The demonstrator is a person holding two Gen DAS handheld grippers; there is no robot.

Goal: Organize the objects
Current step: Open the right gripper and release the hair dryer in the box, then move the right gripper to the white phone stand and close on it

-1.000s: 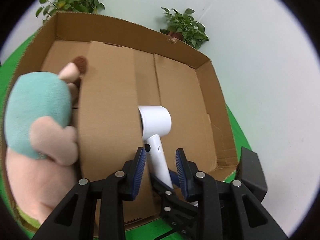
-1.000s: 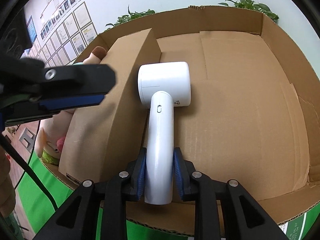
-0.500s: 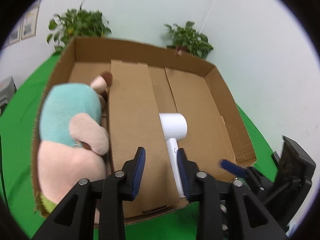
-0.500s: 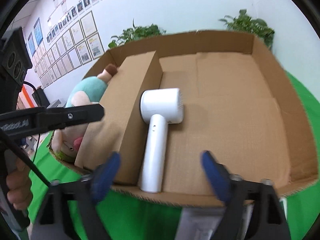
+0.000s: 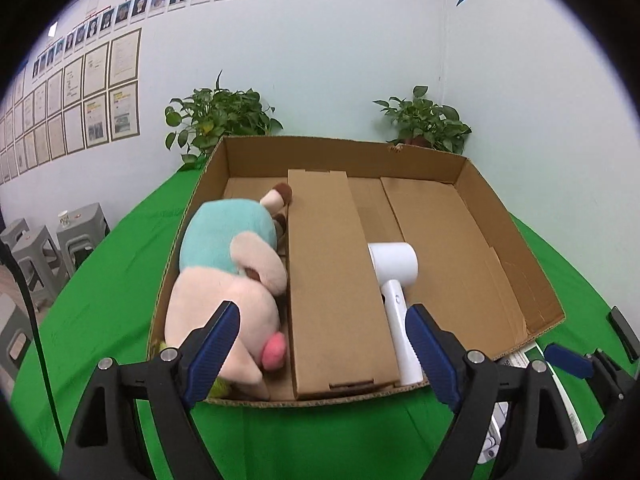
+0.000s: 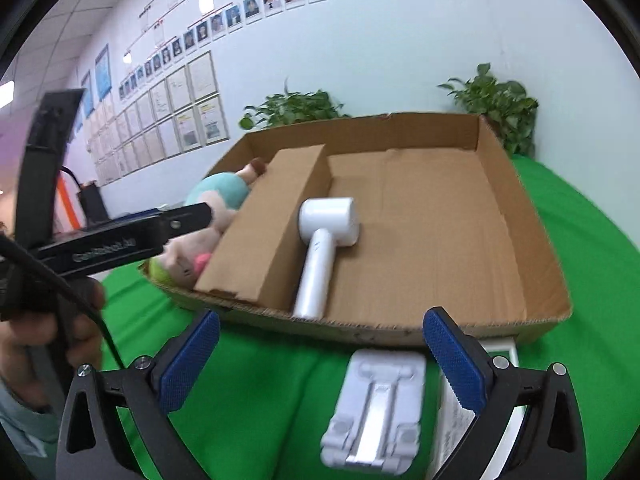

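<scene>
A white hair dryer [image 5: 394, 280] [image 6: 324, 240] lies in the open cardboard box [image 5: 516, 264] [image 6: 532, 240], against a long closed carton [image 5: 332, 280] [image 6: 260, 240]. A plush toy [image 5: 228, 272] [image 6: 208, 216] lies left of the carton. My left gripper [image 5: 322, 352] is open and empty, above the box's near edge. My right gripper [image 6: 320, 364] is open and empty, over a white folding stand [image 6: 376, 408] on the green cloth in front of the box. The left gripper also shows in the right wrist view [image 6: 120, 240].
The box sits on a table with a green cloth [image 5: 120, 280] [image 6: 580, 216]. Two potted plants [image 5: 216, 120] [image 5: 424, 124] stand behind it by the wall. A white flat item [image 6: 452, 440] lies beside the stand. Grey stools [image 5: 48, 244] stand at far left.
My right gripper let go of the hair dryer, opened and drew back out of the box. My left gripper opened wide and also drew back and up.
</scene>
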